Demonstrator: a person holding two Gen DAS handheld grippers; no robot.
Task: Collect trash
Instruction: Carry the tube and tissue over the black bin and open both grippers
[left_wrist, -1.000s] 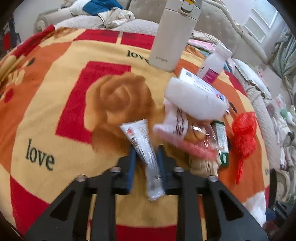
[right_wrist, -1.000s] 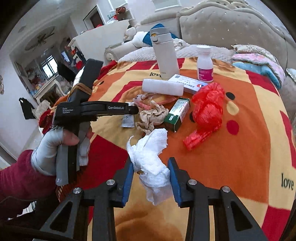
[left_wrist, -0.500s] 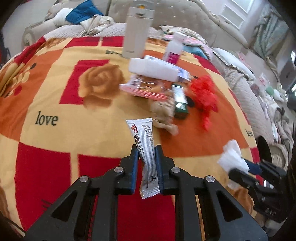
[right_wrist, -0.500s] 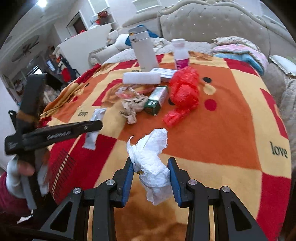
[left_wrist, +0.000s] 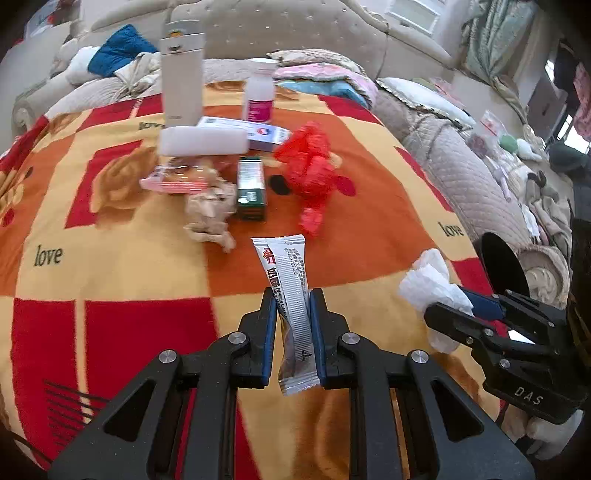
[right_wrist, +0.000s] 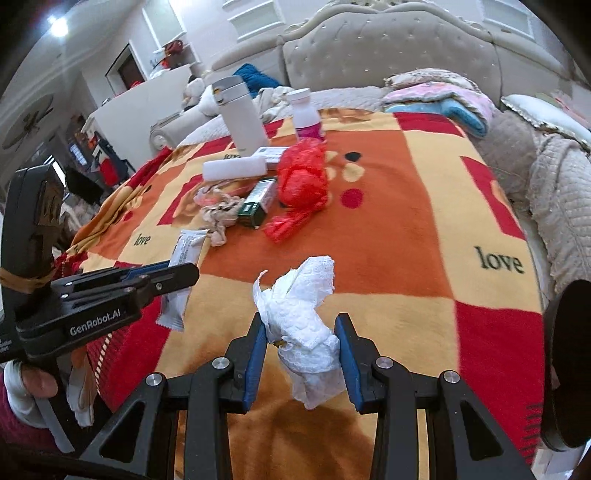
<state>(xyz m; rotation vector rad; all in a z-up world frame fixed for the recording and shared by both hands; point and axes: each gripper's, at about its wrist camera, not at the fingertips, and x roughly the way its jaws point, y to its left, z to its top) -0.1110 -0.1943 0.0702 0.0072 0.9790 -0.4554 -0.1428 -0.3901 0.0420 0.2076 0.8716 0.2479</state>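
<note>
Left fingers (left_wrist: 292, 301) clamp silver sachet (left_wrist: 286, 277) | right fingers (right_wrist: 301, 325) clamp white tissue (right_wrist: 303, 314) | both above blanket (left_wrist: 110, 280)

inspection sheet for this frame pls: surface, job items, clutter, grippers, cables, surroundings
Surface: blanket, red, orange and yellow, "love" print.
Job's things: sachet in left gripper; tissue in right gripper; crumpled paper, red bag and pink wrapper lying on blanket.
Clutter: flask, pill bottle, white roll, white box, green box.
Grippers: both shut on their loads, above blanket.
Cables: nothing seen.
Surroundings: tufted headboard, folded bedding.
</note>
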